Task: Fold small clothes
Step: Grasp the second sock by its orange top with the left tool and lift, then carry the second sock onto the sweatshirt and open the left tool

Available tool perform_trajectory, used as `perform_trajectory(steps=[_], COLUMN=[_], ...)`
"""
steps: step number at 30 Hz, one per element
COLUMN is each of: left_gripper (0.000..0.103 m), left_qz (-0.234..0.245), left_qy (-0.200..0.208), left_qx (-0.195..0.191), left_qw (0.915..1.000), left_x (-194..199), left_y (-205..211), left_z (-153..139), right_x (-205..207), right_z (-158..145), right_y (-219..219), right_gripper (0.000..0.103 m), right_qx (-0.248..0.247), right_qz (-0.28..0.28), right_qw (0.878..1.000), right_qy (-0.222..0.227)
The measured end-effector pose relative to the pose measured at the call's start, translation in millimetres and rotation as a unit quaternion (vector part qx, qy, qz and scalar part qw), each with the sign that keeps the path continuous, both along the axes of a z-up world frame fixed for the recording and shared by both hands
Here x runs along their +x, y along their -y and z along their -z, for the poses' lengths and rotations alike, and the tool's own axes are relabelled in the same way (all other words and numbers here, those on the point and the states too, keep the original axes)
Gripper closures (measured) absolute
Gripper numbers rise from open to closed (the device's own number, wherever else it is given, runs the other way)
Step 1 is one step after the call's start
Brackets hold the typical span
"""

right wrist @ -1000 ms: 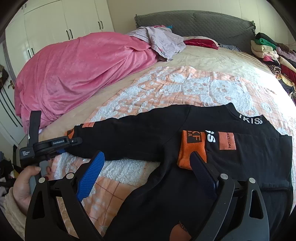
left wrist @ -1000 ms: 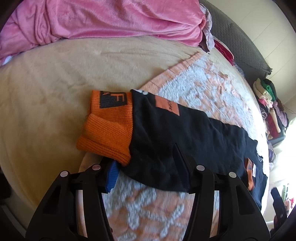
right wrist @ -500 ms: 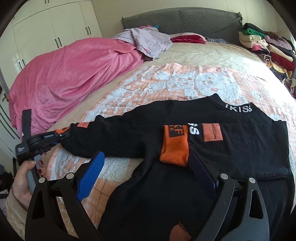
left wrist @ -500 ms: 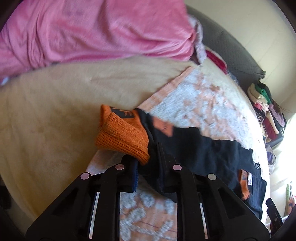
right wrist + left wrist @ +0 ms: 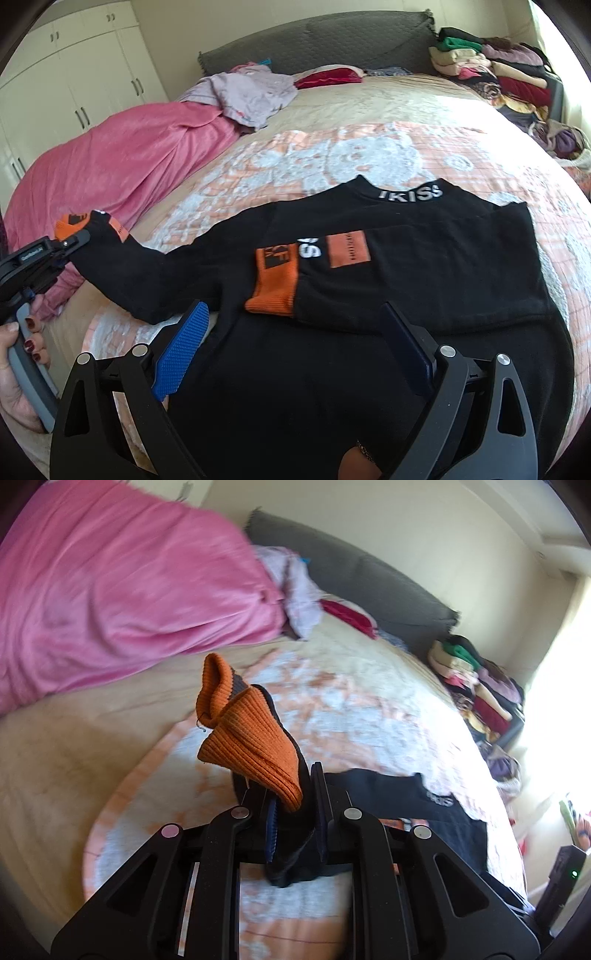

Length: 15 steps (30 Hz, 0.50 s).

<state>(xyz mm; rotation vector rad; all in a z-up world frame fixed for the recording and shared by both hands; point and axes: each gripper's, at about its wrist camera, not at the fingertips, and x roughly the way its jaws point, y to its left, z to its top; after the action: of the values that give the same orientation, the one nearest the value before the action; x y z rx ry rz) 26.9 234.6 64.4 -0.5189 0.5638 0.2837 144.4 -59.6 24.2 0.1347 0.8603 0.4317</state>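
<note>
A small black sweatshirt (image 5: 369, 295) with orange cuffs lies on an orange-and-white blanket (image 5: 332, 155) on the bed. Its right sleeve is folded across the chest, orange cuff (image 5: 275, 284) at the middle. My left gripper (image 5: 295, 812) is shut on the left sleeve (image 5: 288, 853) near its orange cuff (image 5: 247, 746) and holds it lifted off the bed; the same gripper shows at the left of the right wrist view (image 5: 48, 254). My right gripper (image 5: 295, 350) is open and empty, hovering just above the sweatshirt's lower body.
A pink duvet (image 5: 110, 158) is heaped on the left of the bed. Loose clothes (image 5: 247, 92) and a red item (image 5: 325, 75) lie near the grey headboard (image 5: 314, 40). A stack of folded clothes (image 5: 491, 66) stands at the far right. White wardrobes (image 5: 74, 74) stand at left.
My left gripper closed on the left sleeve by the orange cuff and lifted it off the bed. My right gripper stayed open and shifted a little over the sweatshirt.
</note>
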Motion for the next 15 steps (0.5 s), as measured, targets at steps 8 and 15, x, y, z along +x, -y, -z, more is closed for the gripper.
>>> perform_trajectory(steps=[8, 15], left_gripper=[0.094, 0.094], left_qz=[0.064, 0.12], left_qy=[0.008, -0.002], left_qx=[0.011, 0.019], left_qw=[0.9978, 0.9926], left_x=[28, 53], left_y=[57, 102], left_z=[-15, -10], right_x=[-1, -1], right_z=[2, 4], right_y=[46, 87], right_gripper=[0.011, 0.011], right_qx=[0.003, 0.013], right_qz=[0.056, 0.104], right_qw=[0.998, 0.994], right_qy=[0.0, -0.007])
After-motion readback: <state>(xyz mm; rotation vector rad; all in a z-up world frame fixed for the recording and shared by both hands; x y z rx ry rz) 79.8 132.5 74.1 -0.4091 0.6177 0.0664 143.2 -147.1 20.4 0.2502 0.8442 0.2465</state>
